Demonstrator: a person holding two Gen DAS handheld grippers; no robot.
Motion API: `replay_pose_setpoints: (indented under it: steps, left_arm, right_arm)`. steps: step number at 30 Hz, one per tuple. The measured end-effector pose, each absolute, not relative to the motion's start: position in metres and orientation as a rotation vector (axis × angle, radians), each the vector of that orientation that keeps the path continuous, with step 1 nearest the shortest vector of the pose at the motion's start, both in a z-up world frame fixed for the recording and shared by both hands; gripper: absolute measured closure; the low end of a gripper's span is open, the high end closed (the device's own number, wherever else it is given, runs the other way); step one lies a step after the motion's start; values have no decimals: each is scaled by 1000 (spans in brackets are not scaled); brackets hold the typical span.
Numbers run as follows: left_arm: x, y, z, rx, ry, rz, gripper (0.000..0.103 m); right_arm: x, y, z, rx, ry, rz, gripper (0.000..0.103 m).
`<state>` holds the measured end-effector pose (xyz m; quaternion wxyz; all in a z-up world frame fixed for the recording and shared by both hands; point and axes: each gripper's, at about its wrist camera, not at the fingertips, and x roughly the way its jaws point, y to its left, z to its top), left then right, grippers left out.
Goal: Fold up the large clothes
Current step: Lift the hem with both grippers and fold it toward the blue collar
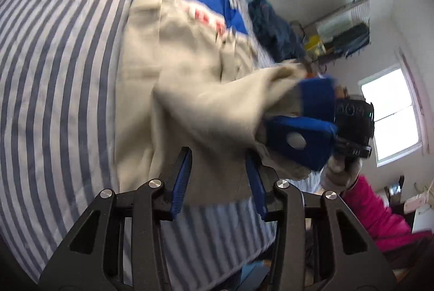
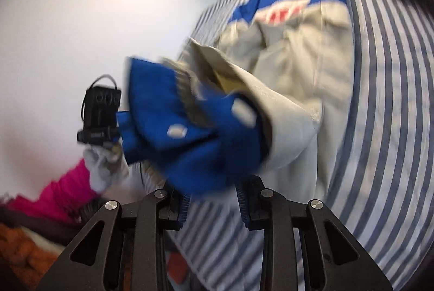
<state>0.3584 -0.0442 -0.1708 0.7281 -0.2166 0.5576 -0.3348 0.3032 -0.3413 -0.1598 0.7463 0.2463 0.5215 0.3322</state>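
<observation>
Left gripper (image 1: 218, 155) partly open over jacket (image 1: 190, 68); right gripper (image 2: 210, 188) grips its blue cuff (image 2: 190, 133).

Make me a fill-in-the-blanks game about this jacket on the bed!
The jacket is beige and ____.
The bedsheet under it has a pattern of ____.
The person's sleeve is coloured ____.
The lettering on the jacket's chest is ____.
Missing words: blue; stripes; pink; red.
</observation>
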Motion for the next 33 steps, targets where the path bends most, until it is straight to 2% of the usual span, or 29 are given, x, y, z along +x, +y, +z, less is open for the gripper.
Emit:
replay_pose_setpoints:
  steps: [6, 7, 8, 9, 10, 14, 21, 23, 24, 25, 27, 30, 33]
  left_arm:
    - [405, -29, -158, -550, 1113, -621, 61]
    - [407, -26, -158, -547, 1110, -615, 59]
    - [406, -22, -161, -535, 1110, -611, 55]
    - [404, -17, -165, -524, 1110, -605, 46]
    - [401, -13, -170, -523, 1118, -601, 44]
    - [388, -10, -204, -530, 1239, -637, 44]
    - [369, -33, -230, -408, 1342, -675, 44]
    - [365, -39, -229, -393, 1336, -699, 52]
    - [364, -43, -228, -375, 1340, -711, 66]
    - [362, -45, -226, -365, 1340, -720, 76]
    - [359, -46, -221, -369, 1326, -727, 86]
    - [348, -41, -208, -396, 1299, -733, 93]
    - [335, -29, -201, -396, 1264, -724, 96]
  right_arm:
    - [343, -361, -138, 551, 1012, 604, 74]
    - [343, -363, -134, 506, 1002, 582, 73]
    - [341, -361, -132, 453, 1001, 561, 70]
    - [336, -363, -132, 414, 1007, 547, 61]
    - [330, -368, -135, 396, 1015, 537, 55]
    - [308, -393, -165, 445, 1098, 529, 55]
    - [290, -385, -206, 451, 1215, 552, 55]
    - [287, -377, -206, 445, 1229, 583, 56]
    - [285, -371, -206, 431, 1237, 594, 63]
    - [284, -366, -205, 408, 1242, 599, 74]
    - [281, -357, -204, 362, 1249, 615, 90]
    - [278, -350, -194, 346, 1227, 616, 94]
    - [260, -353, -173, 353, 1176, 664, 96]
